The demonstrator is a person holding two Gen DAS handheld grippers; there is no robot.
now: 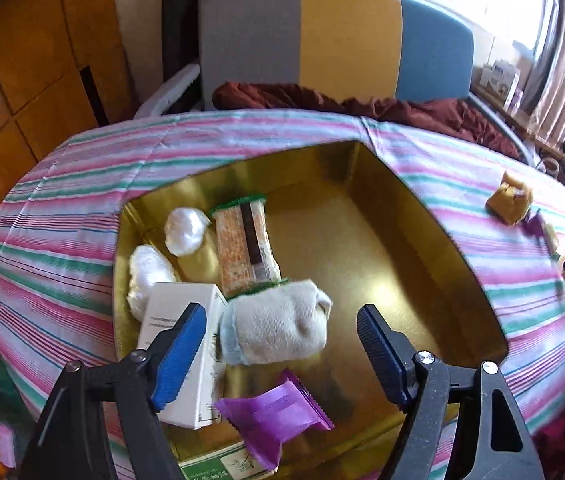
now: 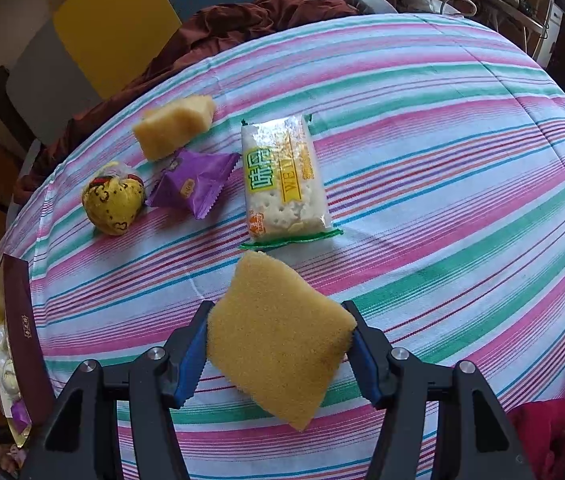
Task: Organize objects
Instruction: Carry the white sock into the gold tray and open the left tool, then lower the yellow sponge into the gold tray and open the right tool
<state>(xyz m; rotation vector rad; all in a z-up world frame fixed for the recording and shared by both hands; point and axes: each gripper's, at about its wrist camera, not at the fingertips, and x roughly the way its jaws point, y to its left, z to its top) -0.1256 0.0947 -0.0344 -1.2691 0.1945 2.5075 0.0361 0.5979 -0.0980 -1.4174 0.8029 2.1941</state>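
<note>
Your right gripper (image 2: 278,344) has its fingers clamped on the yellow sponge (image 2: 278,340), just in front of the cracker packet (image 2: 286,184); your left gripper (image 1: 282,344), fingers apart, hovers over the gold box (image 1: 382,240), well left of the packet.

Beyond the striped pink, green and white tablecloth (image 1: 82,208) I see a chair back in grey, yellow and blue panels (image 1: 334,36), crumpled maroon fabric (image 1: 402,108) below it, and possibly wooden cabinet doors (image 1: 14,80) left.
</note>
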